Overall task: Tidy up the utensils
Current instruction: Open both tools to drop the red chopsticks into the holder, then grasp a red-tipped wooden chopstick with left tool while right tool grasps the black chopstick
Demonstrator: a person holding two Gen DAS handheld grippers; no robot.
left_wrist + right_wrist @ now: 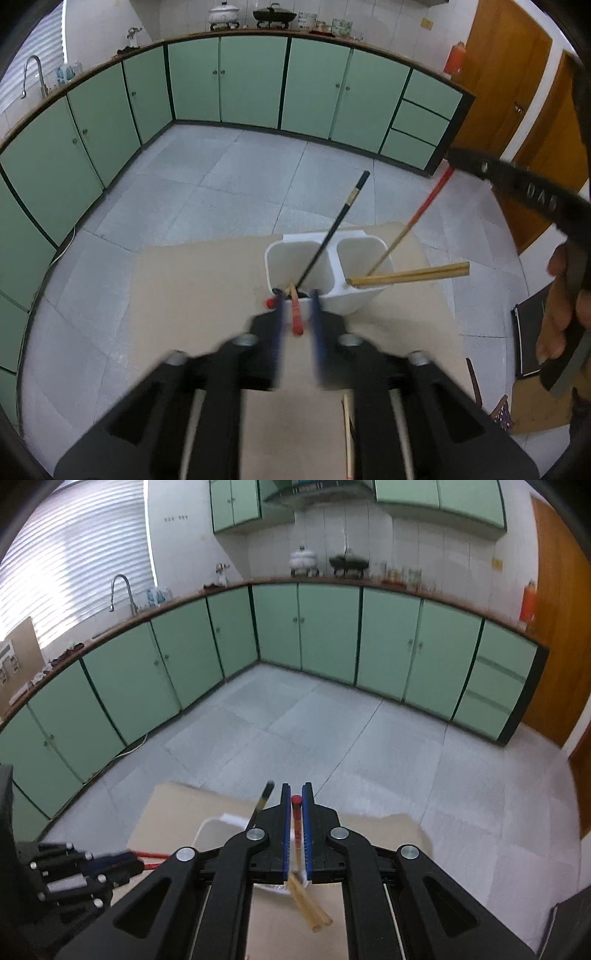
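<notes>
Over the white two-compartment holder [345,295], the left gripper [297,306] stands with jaws apart, a red-ended chopstick [295,314] loose between them. The right gripper [296,801] is clamped on a red-tipped chopstick [296,812]. A black chopstick [340,221] leans in the left compartment; wooden ones [410,275] lie across the right.

The white two-part holder [332,273] stands on the cardboard sheet [192,280]. A black chopstick [332,232] leans out of its left compartment, and a red-ended chopstick [417,218] and a wooden pair [410,275] stick out of the right one, so both openings are partly blocked. The cardboard left of the holder is free.
</notes>
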